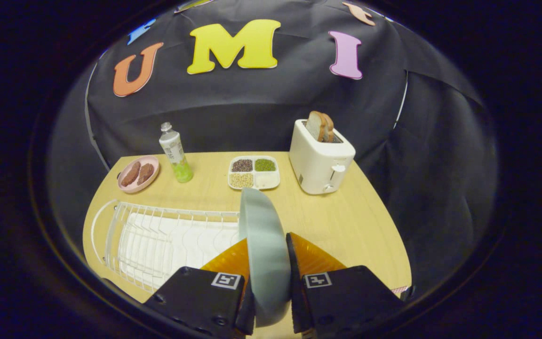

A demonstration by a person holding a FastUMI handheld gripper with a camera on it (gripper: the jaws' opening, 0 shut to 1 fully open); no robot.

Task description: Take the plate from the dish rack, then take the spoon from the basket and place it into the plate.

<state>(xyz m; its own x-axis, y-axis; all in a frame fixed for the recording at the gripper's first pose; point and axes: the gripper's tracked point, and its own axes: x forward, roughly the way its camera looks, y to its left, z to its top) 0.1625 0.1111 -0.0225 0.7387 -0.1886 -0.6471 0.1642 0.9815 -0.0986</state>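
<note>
Claw (267, 263) level, clenched on upright grey plate (264, 245) edge-on between fingers, lower rim hidden, dish rack (158, 240) left.

Grey-blue plate (264, 245), white rack (158, 240), perhaps pink dish (151, 165).

You were working in a staged kitchen set inside a booth, not a real home. A black cloth wall (252, 113) closed in the wooden desk (346, 221), which carried breakfast things: a white toaster (320, 162) with bread slices (320, 126) in it, a wire dish rack (158, 242), a divided tray of grains (254, 172), a pink plate of food (138, 174) and a bottle (175, 153).
</note>
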